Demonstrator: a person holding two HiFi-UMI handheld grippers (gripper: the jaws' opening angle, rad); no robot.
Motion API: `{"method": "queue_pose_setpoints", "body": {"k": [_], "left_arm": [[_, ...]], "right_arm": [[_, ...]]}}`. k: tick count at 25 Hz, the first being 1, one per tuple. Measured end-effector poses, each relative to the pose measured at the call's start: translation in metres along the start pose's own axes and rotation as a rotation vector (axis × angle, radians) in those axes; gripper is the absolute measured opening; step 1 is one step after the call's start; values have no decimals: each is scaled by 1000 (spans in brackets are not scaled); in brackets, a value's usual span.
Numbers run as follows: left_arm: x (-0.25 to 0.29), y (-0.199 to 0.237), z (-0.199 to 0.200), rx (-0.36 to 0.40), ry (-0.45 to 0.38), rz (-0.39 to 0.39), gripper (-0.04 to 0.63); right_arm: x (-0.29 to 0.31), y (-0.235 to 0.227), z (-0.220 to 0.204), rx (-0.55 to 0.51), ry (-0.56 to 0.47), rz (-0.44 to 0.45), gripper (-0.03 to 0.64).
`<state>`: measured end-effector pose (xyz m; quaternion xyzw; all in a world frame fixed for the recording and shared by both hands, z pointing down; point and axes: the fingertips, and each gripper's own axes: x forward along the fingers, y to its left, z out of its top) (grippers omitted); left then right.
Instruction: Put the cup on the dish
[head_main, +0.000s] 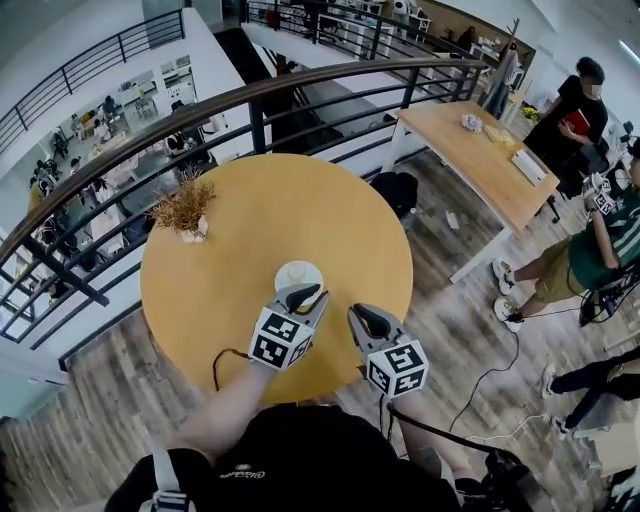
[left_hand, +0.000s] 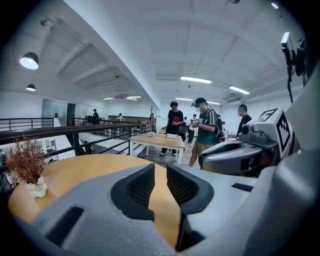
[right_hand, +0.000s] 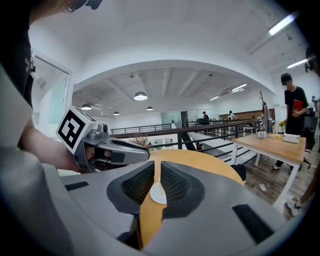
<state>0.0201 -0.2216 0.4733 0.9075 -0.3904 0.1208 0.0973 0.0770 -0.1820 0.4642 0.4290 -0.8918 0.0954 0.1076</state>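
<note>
Cup seems to sit on the dish. Your left gripper and right gripper are clenched, empty.

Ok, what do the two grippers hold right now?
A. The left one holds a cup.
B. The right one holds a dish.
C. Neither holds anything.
C: the left gripper and the right gripper both have their jaws together with nothing clamped, only the table showing beyond.
</note>
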Motion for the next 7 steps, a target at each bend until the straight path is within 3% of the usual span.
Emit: {"method": "queue_pose_setpoints", "body": {"k": [7], "left_arm": [[-3, 5, -4, -11, 10, 2, 81]], "right_arm": [[3, 2, -1, 4, 8, -14, 34]]}}
